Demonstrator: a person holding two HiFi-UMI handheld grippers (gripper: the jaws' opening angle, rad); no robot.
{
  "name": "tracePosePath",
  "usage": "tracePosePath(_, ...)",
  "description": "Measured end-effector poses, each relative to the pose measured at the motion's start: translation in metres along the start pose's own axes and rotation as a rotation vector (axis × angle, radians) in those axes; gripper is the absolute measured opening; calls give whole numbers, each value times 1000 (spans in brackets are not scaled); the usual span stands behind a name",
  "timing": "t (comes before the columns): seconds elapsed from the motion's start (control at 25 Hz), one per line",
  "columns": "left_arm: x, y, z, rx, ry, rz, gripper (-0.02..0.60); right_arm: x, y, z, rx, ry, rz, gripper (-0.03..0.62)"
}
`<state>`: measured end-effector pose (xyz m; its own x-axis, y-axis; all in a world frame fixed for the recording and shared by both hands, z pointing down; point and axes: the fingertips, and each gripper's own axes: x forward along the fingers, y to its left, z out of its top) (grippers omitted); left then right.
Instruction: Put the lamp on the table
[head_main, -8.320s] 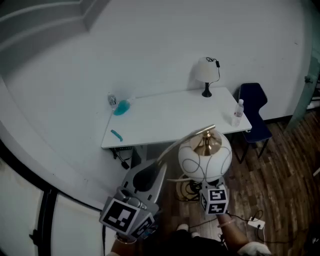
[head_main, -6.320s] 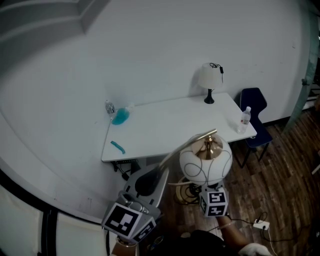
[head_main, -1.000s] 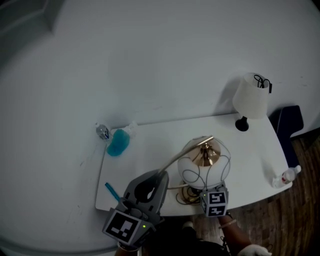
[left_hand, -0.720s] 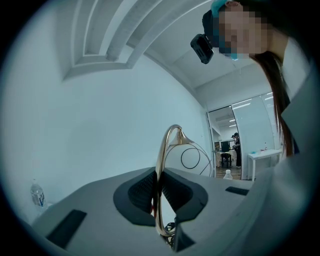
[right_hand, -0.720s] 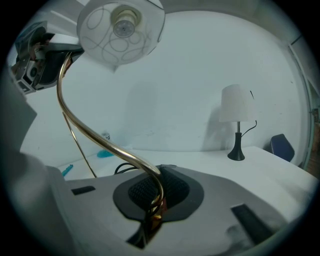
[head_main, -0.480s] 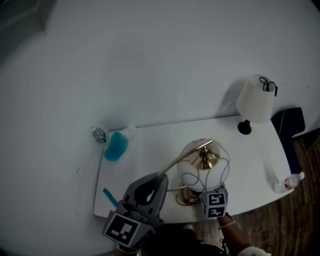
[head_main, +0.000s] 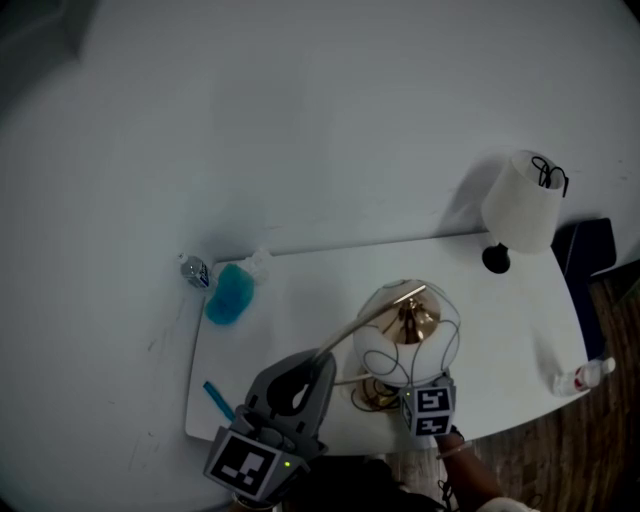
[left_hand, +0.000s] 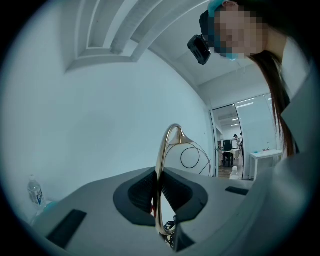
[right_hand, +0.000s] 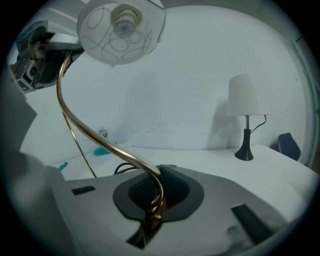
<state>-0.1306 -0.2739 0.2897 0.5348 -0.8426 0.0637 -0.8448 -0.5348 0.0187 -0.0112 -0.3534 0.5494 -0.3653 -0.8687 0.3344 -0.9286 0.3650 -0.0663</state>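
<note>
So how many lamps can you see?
2. A gold globe lamp, held by the left tool and right tool; a white-shaded lamp standing at the table's far right corner.

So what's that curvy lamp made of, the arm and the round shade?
The lamp arm looks like polished brass-coloured metal: it gleams with bright highlights. The shade looks like matte white glass or plastic, hard to tell which, ringed with thin dark wire loops.

I log, from the head view: a plain white wall (head_main: 300, 120); a white table (head_main: 300, 300) set against it; a dark wood-plank floor (head_main: 580, 455) off its right end; a dark blue chair (head_main: 592, 245) beside that end; a white-shaded table lamp (head_main: 522, 205) on a black foot at the far right corner. The left gripper view adds a stepped white ceiling (left_hand: 115, 30) and a lit glazed opening (left_hand: 235, 145).
</note>
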Motion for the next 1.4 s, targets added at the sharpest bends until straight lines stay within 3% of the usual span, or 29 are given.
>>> tracePosePath(1.4, 38, 22, -32, -11, 59, -1, 25, 47, -6, -26, 35, 56, 19, 5)
